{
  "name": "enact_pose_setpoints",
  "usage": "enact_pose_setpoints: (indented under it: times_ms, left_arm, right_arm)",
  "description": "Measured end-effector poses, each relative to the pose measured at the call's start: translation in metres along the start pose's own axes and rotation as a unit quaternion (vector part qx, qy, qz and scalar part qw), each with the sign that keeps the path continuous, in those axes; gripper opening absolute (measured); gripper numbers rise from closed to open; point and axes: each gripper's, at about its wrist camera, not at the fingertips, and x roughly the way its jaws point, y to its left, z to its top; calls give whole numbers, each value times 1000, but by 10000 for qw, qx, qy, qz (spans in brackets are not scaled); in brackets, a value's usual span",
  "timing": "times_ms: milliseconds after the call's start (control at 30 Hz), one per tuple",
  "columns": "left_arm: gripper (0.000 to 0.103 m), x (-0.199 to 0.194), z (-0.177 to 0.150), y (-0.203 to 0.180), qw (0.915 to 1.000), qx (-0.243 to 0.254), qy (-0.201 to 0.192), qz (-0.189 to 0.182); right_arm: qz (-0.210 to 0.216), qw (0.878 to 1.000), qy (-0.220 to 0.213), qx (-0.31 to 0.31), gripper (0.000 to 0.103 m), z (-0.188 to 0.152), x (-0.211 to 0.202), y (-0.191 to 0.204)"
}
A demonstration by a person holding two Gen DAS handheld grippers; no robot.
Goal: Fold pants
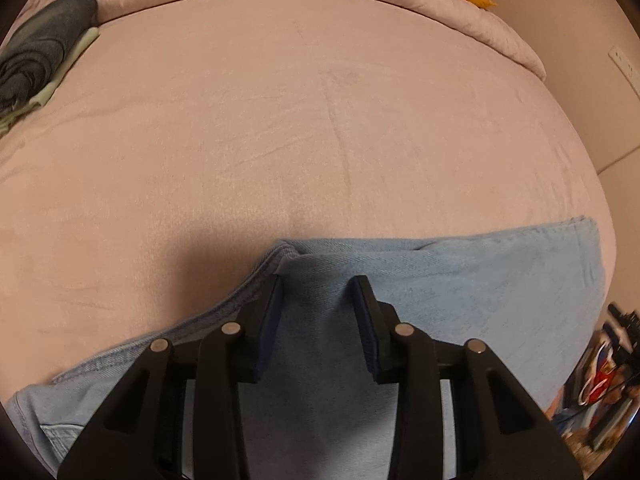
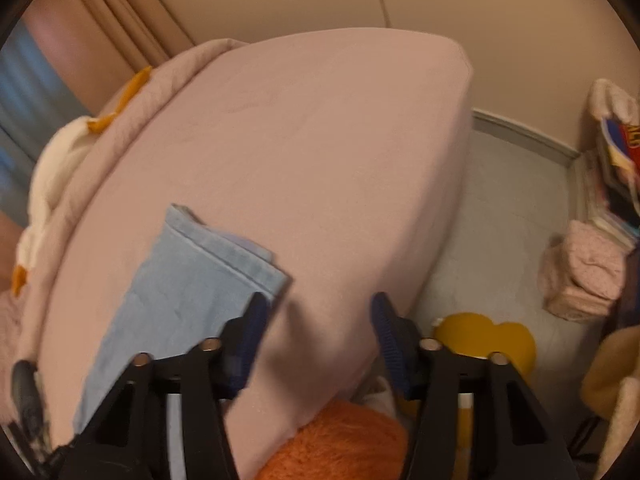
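Pants of light blue denim are seen in the left wrist view spread across the near part of a pink bed. The left claw is set over them with a raised ridge of denim between its fingers; whether the pads press it cannot be told. Dark folded clothes lie at the far left.

In the right wrist view, the folded pants lie on the bed. The right claw is held open over the bed edge, nothing between its fingers, its left finger just beside the denim hem.
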Motion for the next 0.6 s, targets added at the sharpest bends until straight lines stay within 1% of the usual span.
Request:
enact_pose_setpoints:
  times_ms: [100, 133, 167, 200, 233, 267, 333, 400, 467, 567, 600]
  left_arm:
    - [36, -2, 3, 2, 10000, -51, 44, -24]
    - [36, -2, 4, 4, 9999, -83, 68, -60]
    - [36, -1, 3, 5, 9999, -110, 80, -93]
    - [36, -1, 3, 7, 9997, -160, 96, -153]
    - [37, -2, 3, 10, 9996, -196, 102, -192]
    - [37, -1, 0, 9, 9995, -220, 100, -221]
    - [37, -2, -3, 12, 9993, -239, 110, -254]
    - [37, -2, -3, 13, 9994, -234, 113, -231]
    - [37, -2, -3, 12, 9996, -209, 97, -181]
    - [37, -2, -2, 9, 9997, -184, 68, -134]
    - [37, -3, -2, 7, 9998, -179, 43, -126]
  right_arm:
    - [566, 9983, 42, 90, 52, 4, 11, 3]
    - [631, 9979, 82, 100, 48, 6, 17, 5]
    - [589, 9981, 171, 85, 33, 7, 26, 10]
    - [502, 9984, 260, 55, 24, 8, 34, 15]
    - [439, 9987, 263, 45, 17, 10, 37, 16]
    - [383, 9991, 169, 33, 9, 10, 35, 19]
    - [445, 9990, -73, 73, 9, 12, 22, 20]
    - [561, 9981, -222, 135, 9, 16, 15, 17]
    - [491, 9987, -157, 40, 9, 17, 16, 17]
    - [380, 9991, 187, 39, 9, 15, 44, 10]
    - [497, 9985, 183, 169, 9, 15, 45, 5]
